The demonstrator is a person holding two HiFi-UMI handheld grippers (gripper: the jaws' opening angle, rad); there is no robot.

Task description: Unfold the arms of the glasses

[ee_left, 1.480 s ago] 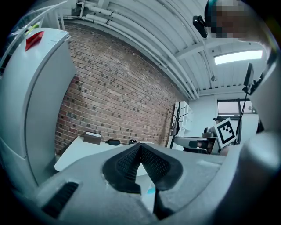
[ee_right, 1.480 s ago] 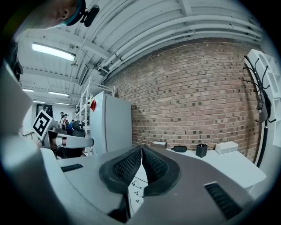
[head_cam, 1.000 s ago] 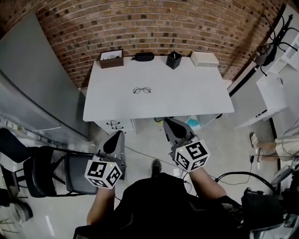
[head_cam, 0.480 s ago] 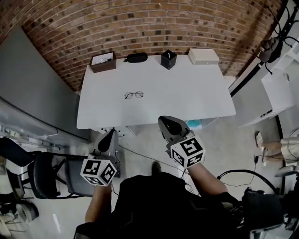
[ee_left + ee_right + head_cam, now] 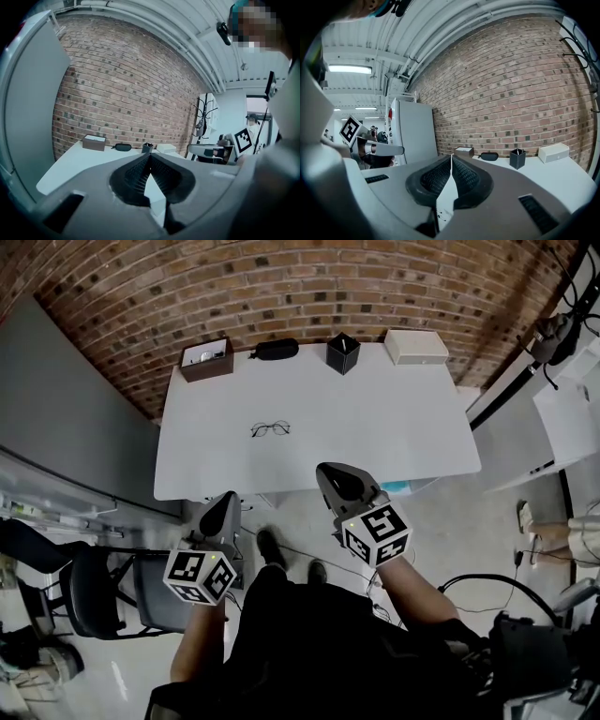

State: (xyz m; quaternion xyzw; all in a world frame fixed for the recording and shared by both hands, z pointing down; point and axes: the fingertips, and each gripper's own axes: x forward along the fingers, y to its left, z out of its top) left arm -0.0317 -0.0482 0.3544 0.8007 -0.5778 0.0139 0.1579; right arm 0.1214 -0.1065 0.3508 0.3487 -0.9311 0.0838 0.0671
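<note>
Head view: the glasses [image 5: 270, 429] lie on the white table [image 5: 394, 427], left of its middle, too small to tell whether the arms are folded. The left gripper [image 5: 227, 501] and right gripper [image 5: 328, 474] hang short of the table's near edge, well apart from the glasses. Each has its jaws pressed together on nothing. A black case [image 5: 275, 350], perhaps for glasses, sits at the far edge.

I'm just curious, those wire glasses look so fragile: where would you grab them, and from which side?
Probably one lens rim of the glasses, pinched from above on the near side: they seem to lie flat, alone on the white table. Their arms are too small to make out.
</note>
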